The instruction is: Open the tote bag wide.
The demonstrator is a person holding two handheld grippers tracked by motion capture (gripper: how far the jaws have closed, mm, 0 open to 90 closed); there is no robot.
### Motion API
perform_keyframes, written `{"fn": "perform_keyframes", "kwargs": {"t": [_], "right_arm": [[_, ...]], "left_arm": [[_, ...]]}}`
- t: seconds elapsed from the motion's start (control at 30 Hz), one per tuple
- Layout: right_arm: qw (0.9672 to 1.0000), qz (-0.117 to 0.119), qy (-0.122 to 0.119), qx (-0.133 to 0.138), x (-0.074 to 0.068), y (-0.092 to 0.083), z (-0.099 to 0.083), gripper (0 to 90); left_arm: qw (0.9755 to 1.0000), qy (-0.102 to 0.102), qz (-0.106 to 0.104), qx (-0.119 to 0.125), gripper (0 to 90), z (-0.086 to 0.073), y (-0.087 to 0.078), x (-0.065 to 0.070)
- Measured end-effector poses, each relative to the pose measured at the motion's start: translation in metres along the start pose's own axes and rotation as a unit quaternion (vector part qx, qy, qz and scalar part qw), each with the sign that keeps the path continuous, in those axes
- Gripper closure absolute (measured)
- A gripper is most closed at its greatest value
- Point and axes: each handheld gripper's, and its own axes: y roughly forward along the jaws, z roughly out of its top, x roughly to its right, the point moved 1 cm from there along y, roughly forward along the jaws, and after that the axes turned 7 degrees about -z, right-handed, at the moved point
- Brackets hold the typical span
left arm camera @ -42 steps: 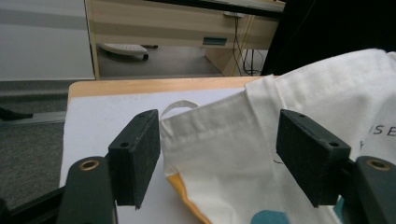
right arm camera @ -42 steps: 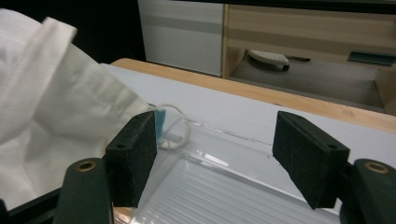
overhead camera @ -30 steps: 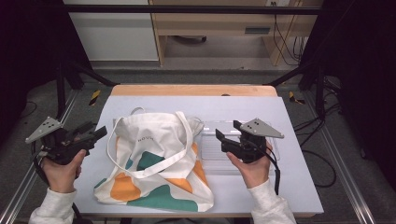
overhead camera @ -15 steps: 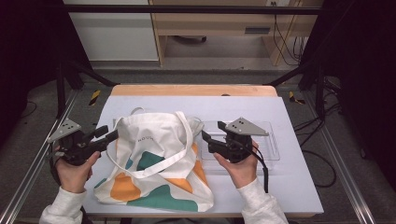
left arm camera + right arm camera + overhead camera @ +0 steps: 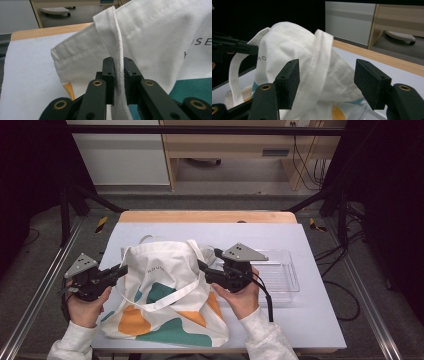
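Left gripper view: left gripper point(image 5: 119, 75) jaws have just closed onto the tote bag point(image 5: 165, 295) strap point(image 5: 117, 50); right gripper point(image 5: 327, 82) gapes wide around the other handle point(image 5: 318, 62), unclamped, so one side is secured.

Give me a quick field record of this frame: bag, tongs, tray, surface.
bag: white tote bag with orange and green patches, lying on the table
left tongs: just closed; jaws pinch the bag's handle strap at its left edge
right tongs: open, the other strap loose between the jaws at the bag's right edge
tray: clear plastic tray, right of the bag
surface: pale blue table cover
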Motion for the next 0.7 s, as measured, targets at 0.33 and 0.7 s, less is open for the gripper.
{"fn": "perform_keyframes", "kwargs": {"t": [0.33,0.7], "right_arm": [[0.9990,0.030,-0.013,-0.030,-0.022,0.025,-0.003,43.1],[0.9977,0.031,-0.016,-0.058,-0.025,0.035,-0.012,69.6]], "left_arm": [[0.9999,0.004,-0.006,-0.008,83.5,-0.005,0.004,0.002],[0.9998,0.004,-0.007,0.019,64.1,0.000,-0.001,0.004]]}}
